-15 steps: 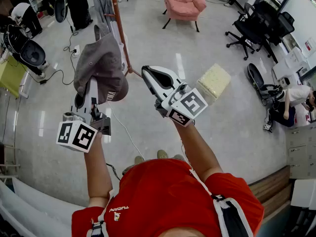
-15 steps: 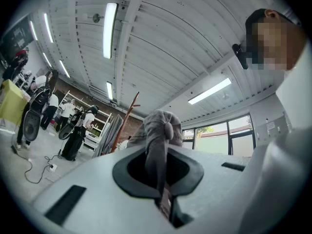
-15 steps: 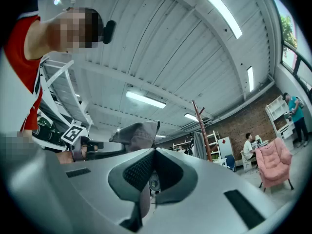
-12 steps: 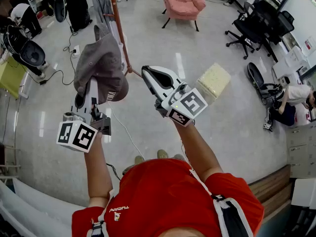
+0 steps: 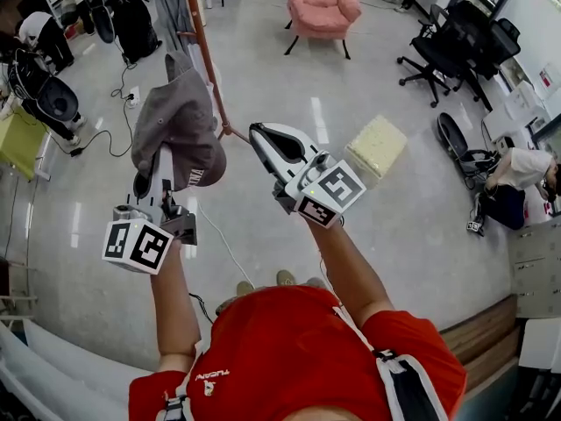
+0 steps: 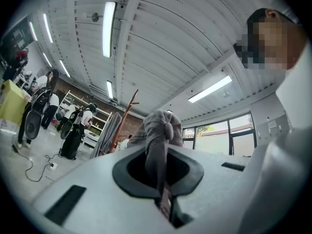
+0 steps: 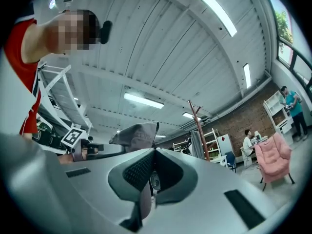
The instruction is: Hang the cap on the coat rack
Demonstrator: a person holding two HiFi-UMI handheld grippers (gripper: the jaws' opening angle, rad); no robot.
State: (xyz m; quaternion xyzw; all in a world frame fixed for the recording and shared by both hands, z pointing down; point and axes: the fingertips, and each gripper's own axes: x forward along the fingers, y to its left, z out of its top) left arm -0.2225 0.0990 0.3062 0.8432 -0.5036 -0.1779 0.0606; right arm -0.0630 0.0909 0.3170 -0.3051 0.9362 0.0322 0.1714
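Note:
A grey cap (image 5: 180, 121) hangs crown-up from my left gripper (image 5: 164, 153), which is shut on the cap's lower edge. In the left gripper view the cap's fabric (image 6: 158, 130) rises out from between the closed jaws of the left gripper (image 6: 162, 182). The reddish-brown wooden coat rack (image 5: 203, 51) stands just beyond the cap and to its right, its pole (image 6: 124, 118) still apart from the cap. My right gripper (image 5: 256, 132) is held up beside the cap, shut and empty. The right gripper view shows the cap (image 7: 136, 133) at left and the rack (image 7: 197, 126) at right.
A grey coat (image 5: 171, 7) hangs on the rack. A pink armchair (image 5: 323, 3) stands behind, black office chairs (image 5: 456, 46) at right, a pale yellow block (image 5: 377, 146) on the floor. Fans (image 5: 53, 95) and cables (image 5: 114, 130) lie at left. A person (image 5: 526, 169) sits far right.
Both grippers and the cap have drifted slightly up and left in the head view. The left gripper's hold on the cap is unchanged.

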